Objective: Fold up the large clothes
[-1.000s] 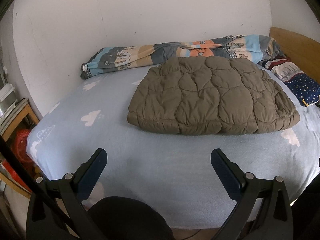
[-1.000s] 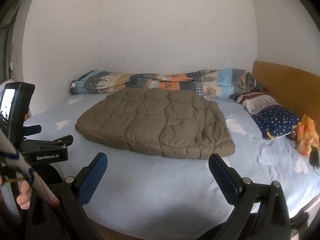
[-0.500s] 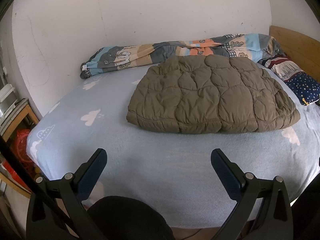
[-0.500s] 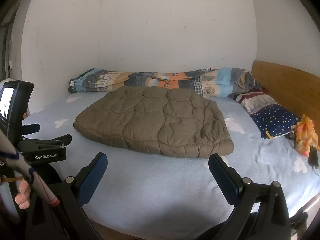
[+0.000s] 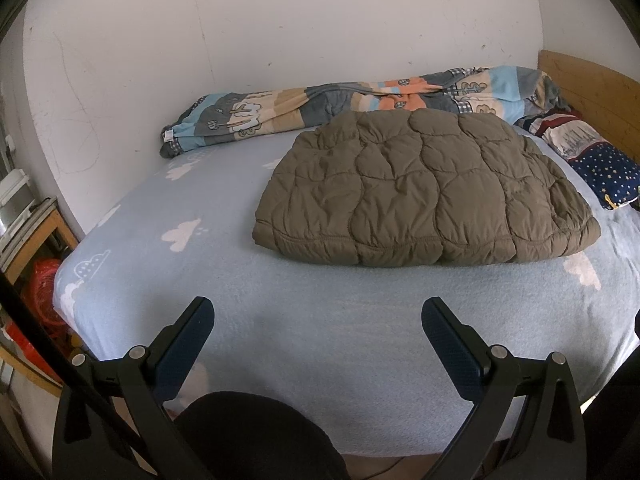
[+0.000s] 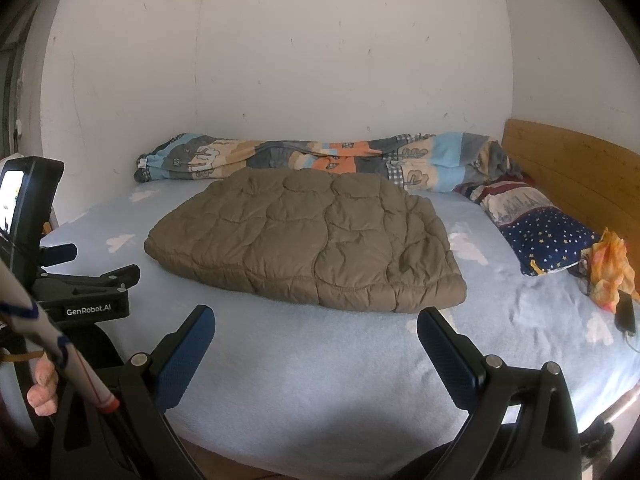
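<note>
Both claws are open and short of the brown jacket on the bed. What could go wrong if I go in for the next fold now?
The jacket is thick and puffy, so a claw may pinch only the top layer and undo the fold. It lies close to the rolled blanket behind it; flipping it that way could land on the blanket. The left claw and right claw both hang at the near edge of the bed, so the reach is long.

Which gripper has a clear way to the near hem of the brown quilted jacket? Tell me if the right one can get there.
Probably yes. The right gripper is open and empty, and only bare blue sheet lies between it and the brown quilted jacket. The left gripper looks equally unobstructed.
</note>
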`<move>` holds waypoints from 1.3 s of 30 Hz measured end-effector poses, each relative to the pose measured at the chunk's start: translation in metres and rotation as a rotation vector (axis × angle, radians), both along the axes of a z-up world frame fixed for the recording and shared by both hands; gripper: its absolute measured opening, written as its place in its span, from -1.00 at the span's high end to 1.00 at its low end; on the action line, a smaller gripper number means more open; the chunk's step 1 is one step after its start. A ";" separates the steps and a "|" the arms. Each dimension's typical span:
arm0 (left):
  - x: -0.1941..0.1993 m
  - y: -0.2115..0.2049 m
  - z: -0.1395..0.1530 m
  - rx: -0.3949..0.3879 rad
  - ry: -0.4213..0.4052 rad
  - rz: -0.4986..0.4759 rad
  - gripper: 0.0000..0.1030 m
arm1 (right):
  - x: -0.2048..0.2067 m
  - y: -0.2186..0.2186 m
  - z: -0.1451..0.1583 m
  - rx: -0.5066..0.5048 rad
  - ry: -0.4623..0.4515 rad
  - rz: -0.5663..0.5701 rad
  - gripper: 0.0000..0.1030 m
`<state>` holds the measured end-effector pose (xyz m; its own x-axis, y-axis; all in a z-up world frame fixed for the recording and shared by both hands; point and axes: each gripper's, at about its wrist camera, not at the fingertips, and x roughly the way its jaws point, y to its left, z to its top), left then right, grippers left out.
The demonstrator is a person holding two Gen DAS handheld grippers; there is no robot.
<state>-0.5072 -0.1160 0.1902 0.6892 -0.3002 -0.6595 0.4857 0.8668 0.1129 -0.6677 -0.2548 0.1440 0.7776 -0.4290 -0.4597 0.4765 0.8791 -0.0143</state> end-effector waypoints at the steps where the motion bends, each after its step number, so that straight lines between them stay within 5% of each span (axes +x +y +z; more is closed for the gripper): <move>1: 0.000 0.000 0.000 0.001 -0.001 0.000 -1.00 | 0.000 0.000 0.000 0.000 0.000 0.000 -0.99; 39: -0.017 0.000 0.015 -0.008 -0.051 -0.044 -1.00 | -0.008 -0.008 0.001 -0.015 -0.003 -0.013 -0.99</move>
<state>-0.5243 -0.1157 0.2052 0.7078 -0.3364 -0.6212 0.5173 0.8456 0.1315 -0.6758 -0.2626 0.1451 0.7730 -0.4460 -0.4512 0.4882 0.8723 -0.0259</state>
